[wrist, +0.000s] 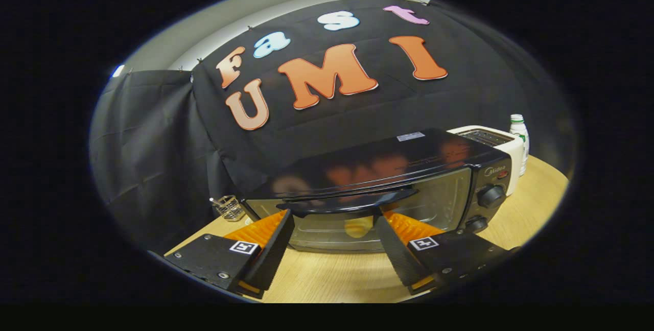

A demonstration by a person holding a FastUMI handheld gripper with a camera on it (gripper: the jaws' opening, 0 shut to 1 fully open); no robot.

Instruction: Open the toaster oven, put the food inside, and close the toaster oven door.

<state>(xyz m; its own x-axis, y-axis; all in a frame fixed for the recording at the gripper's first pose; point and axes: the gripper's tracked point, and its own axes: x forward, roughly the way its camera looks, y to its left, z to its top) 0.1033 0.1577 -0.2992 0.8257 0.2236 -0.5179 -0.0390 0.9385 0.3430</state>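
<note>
A black toaster oven (388, 167) stands on the wooden table (337, 275), just ahead of my fingers. Its glass door (327, 231) is closed, or nearly so, and the dark handle bar (352, 204) runs across the door's top. Through the glass I see a pale piece of food (358, 226) inside. My gripper (334, 217) is open, its fingertips (286, 218) reaching the door just below the handle, one on each side of the food's spot. Nothing is held between the fingers.
Two knobs (490, 196) sit on the oven's right panel. A white slot toaster (503, 142) and a white bottle (519, 139) stand behind the oven on the right. A small wire holder (229, 207) stands at the oven's left.
</note>
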